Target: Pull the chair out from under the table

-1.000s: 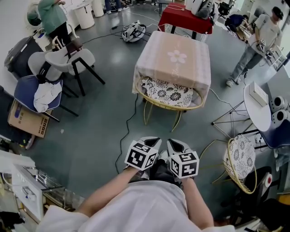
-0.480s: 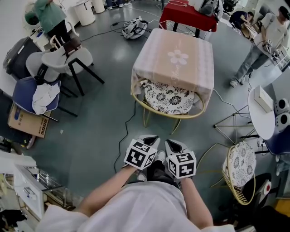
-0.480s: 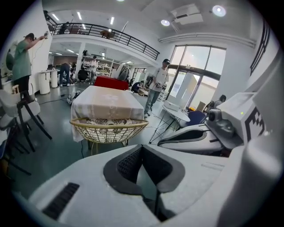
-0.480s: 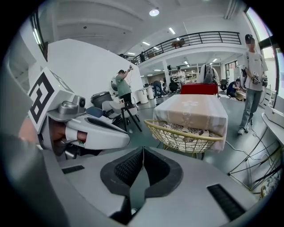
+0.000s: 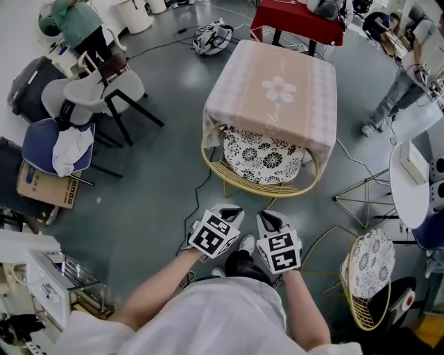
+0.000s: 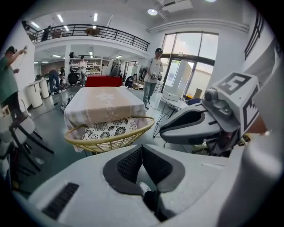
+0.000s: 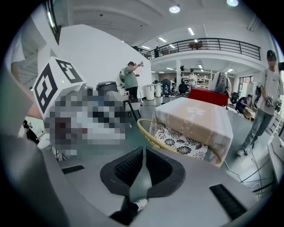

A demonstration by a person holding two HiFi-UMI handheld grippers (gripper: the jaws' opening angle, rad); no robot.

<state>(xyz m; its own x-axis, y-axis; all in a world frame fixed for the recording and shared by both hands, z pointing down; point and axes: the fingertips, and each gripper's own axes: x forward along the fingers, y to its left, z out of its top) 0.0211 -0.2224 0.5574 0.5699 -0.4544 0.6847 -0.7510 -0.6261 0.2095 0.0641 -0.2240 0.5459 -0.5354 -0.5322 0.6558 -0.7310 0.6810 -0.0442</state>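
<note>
A yellow wicker chair (image 5: 258, 186) with a black-and-white flowered cushion sits tucked halfway under a square table (image 5: 277, 90) draped in a pinkish cloth. Both grippers hang side by side in front of the person, short of the chair's rim and touching nothing. The left gripper (image 5: 227, 213) is shut and empty, and so is the right gripper (image 5: 269, 220). In the left gripper view the shut left gripper (image 6: 141, 150) points at the chair (image 6: 108, 135) and table (image 6: 104, 104). In the right gripper view the right gripper (image 7: 143, 154) faces the chair (image 7: 177, 142).
A black cable (image 5: 200, 187) runs over the grey floor left of the chair. White chairs (image 5: 104, 90), a blue chair (image 5: 59, 145) and a cardboard box (image 5: 41, 184) stand at left. A second wicker chair (image 5: 368, 267) and a round white table (image 5: 413, 187) stand at right. A red table (image 5: 298, 21) is behind.
The person has stepped forward: the chair and table now lie closer to both grippers. The grippers stayed shut and side by side, each rolled a little.
</note>
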